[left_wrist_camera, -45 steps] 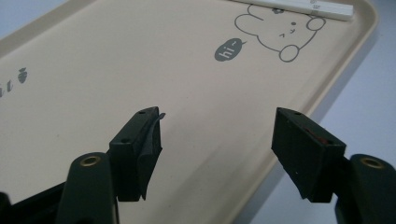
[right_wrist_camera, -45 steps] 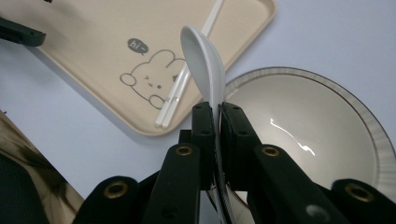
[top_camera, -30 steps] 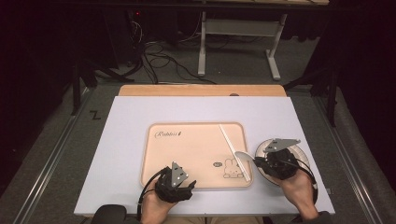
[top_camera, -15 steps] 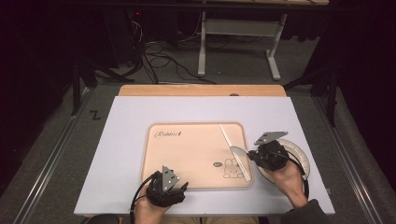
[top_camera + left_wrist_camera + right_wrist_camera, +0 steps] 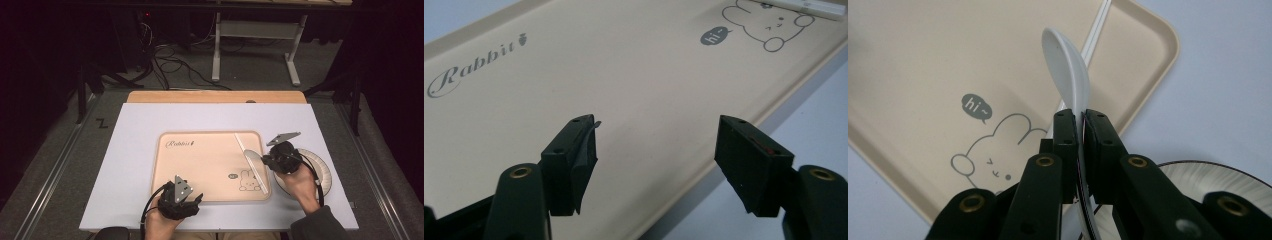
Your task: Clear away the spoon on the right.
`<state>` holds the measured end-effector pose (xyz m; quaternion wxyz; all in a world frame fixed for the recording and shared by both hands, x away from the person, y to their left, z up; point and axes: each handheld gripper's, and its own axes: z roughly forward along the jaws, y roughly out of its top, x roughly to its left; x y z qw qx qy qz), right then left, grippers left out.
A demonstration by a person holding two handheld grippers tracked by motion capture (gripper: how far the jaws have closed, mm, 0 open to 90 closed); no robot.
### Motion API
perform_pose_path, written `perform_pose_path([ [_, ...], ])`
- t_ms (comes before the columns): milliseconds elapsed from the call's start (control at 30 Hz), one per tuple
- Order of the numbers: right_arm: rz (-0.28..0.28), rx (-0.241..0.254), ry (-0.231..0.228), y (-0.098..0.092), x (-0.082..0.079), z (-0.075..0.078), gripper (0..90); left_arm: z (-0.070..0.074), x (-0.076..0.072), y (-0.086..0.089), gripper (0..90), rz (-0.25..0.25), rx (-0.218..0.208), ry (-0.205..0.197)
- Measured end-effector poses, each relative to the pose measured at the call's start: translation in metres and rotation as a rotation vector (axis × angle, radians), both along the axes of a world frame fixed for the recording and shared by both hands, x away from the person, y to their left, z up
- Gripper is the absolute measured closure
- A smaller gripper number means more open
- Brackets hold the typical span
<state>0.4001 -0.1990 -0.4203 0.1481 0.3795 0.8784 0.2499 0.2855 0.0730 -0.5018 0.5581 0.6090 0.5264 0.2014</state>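
The right gripper (image 5: pixel 261 161) has its jaws clamped tight on a white spoon (image 5: pixel 1066 75), pinching the handle edge-on so the bowl sticks out past the tips. That grip makes sense to me: a thin handle only gives you something to bite on from the sides, and with the bowl out front you can see where it's going to land. Right now the spoon hangs over the right end of the tray (image 5: pixel 200 172), just above the rabbit drawing (image 5: pixel 993 150) and close to the chopsticks (image 5: pixel 250 155), which lie diagonally along the tray's right side. My guess is the spoon is meant to go down beside them, cutlery grouped together on that side.

The plate (image 5: pixel 320 170) sits on the tabletop (image 5: pixel 130 150) just right of the tray, under the person's right hand, so it's near but apart from the tray.

The left gripper (image 5: pixel 656 150) is spread wide with nothing between the jaws, parked low over the tray's near edge. Looks like it's just waiting out of the way, maybe ready to steady the tray if it slides. The middle of the tray is bare, so there's plenty of room for placing the spoon.
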Motion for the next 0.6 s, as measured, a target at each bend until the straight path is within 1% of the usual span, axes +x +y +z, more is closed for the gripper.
perform_pose_path([
  [100,-0.02,-0.005,0.006,0.004,0.003,0.0,85.6,0.001,0.001,-0.002,33.4,-0.015,-0.002,0.003],
  [133,-0.027,-0.012,0.009,0.005,0.005,0.0,85.6,0.001,0.002,-0.003,33.4,-0.02,-0.014,0.002],
  [167,-0.037,-0.017,0.01,0.008,0.006,-0.001,85.6,0.002,0.002,-0.003,33.4,-0.027,-0.014,0.005],
  [267,-0.065,-0.042,0.019,0.014,0.013,-0.004,85.6,0.003,0.004,-0.007,33.4,-0.049,-0.023,0.001],
  [300,-0.087,-0.056,0.031,0.017,0.018,-0.007,85.6,0.004,0.006,-0.008,33.4,-0.066,-0.021,-0.002],
  [367,-0.108,-0.069,0.039,0.019,0.023,-0.01,85.6,0.005,0.008,-0.01,33.4,-0.075,-0.027,-0.005],
  [433,-0.116,-0.073,0.041,0.02,0.025,-0.011,85.6,0.005,0.009,-0.011,33.4,-0.08,-0.032,-0.006],
  [467,-0.133,-0.075,0.041,0.021,0.027,-0.013,85.6,0.005,0.01,-0.012,33.4,-0.086,-0.026,-0.006],
  [533,-0.153,-0.081,0.051,0.021,0.032,-0.015,85.6,0.005,0.011,-0.014,33.4,-0.092,-0.034,-0.005],
  [567,-0.175,-0.081,0.056,0.021,0.035,-0.017,85.6,0.005,0.011,-0.014,33.4,-0.094,-0.034,-0.006],
  [600,-0.181,-0.088,0.052,0.021,0.037,-0.019,85.6,0.005,0.011,-0.014,33.4,-0.097,-0.027,-0.007],
])
